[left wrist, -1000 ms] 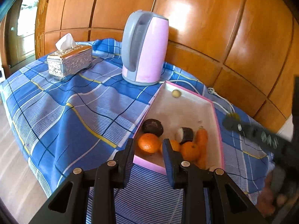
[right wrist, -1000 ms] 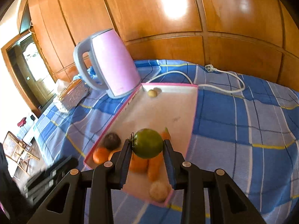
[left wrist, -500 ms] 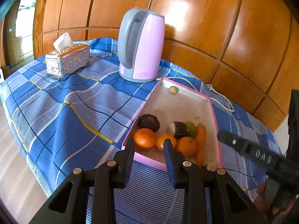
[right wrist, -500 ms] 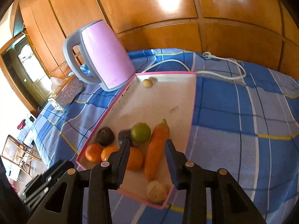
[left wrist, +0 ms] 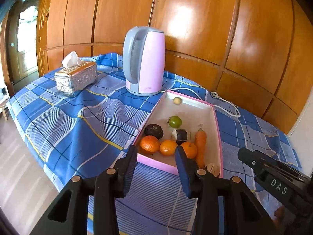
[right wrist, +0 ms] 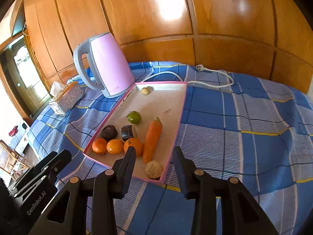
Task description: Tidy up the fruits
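Note:
A pink-rimmed tray (left wrist: 156, 161) (right wrist: 182, 113) lies on the blue checked cloth. In it are a green fruit (left wrist: 175, 121) (right wrist: 134, 117), three oranges (left wrist: 167, 147) (right wrist: 115, 146), a carrot (left wrist: 201, 145) (right wrist: 152, 137), a dark round fruit (left wrist: 154, 131), a dark cut piece (left wrist: 180, 134), a small pale ball (left wrist: 177, 100) and a pale round fruit (right wrist: 154, 169) in the near corner. My left gripper (left wrist: 156, 152) hovers before the tray's near edge, its jaws opening with nothing between them. My right gripper (right wrist: 154, 151) stands open and empty over the near corner.
A pink kettle (left wrist: 144, 60) stands behind the tray, its white cord (left wrist: 225, 105) trailing along the wooden wall. A silver tissue box (left wrist: 76, 78) sits at the far left. The table's edge drops to the floor on the left.
The right gripper has let go of the green fruit, which now lies in the tray, and has drawn back. The left gripper has drawn back too, and its jaws have widened.

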Demonstrator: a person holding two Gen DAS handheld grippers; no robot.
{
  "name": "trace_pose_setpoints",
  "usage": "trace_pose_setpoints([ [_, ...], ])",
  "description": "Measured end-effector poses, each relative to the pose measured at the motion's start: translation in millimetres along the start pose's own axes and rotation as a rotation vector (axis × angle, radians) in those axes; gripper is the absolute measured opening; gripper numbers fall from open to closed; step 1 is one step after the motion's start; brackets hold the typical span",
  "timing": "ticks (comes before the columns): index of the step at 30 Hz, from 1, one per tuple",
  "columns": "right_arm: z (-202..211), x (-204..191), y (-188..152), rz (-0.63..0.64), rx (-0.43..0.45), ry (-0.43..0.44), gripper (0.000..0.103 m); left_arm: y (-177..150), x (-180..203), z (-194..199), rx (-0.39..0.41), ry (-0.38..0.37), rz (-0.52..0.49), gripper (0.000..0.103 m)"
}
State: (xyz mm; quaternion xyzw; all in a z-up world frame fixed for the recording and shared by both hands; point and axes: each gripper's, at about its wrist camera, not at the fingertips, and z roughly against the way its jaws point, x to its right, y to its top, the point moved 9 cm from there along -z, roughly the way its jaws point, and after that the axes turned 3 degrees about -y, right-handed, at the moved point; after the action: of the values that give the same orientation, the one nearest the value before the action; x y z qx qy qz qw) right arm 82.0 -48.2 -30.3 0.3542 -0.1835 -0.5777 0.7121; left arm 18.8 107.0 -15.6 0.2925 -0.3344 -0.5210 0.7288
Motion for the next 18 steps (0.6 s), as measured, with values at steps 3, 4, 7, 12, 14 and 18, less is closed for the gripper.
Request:
trace_pose_setpoints([
  [3, 8, -3, -7, 0.023, 0.013, -0.019, 0.041, -4, -1, 7, 0.013, 0.016, -0.019, 0.046],
  [4, 10, -5, -9, 0.033, 0.018, -0.025, 0.041, -6, 0, 10, 0.018, 0.021, -0.025, 0.046],
  [7, 19, -6, -16, 0.05, 0.038, -0.044, 0.044, -8, 2, 14, 0.027, 0.025, -0.038, 0.047],
  [12, 31, 6, -20, 0.013, 0.064, -0.075, 0.055, -6, 7, 24, 0.067, 0.032, -0.055, 0.058],
  [14, 33, 12, -20, -0.004, 0.066, -0.084, 0.055, -5, 10, 25, 0.077, 0.032, -0.066, 0.059],
  [18, 34, 17, -22, -0.009, 0.069, -0.107, 0.055, -7, 13, 26, 0.082, 0.039, -0.086, 0.066],
])
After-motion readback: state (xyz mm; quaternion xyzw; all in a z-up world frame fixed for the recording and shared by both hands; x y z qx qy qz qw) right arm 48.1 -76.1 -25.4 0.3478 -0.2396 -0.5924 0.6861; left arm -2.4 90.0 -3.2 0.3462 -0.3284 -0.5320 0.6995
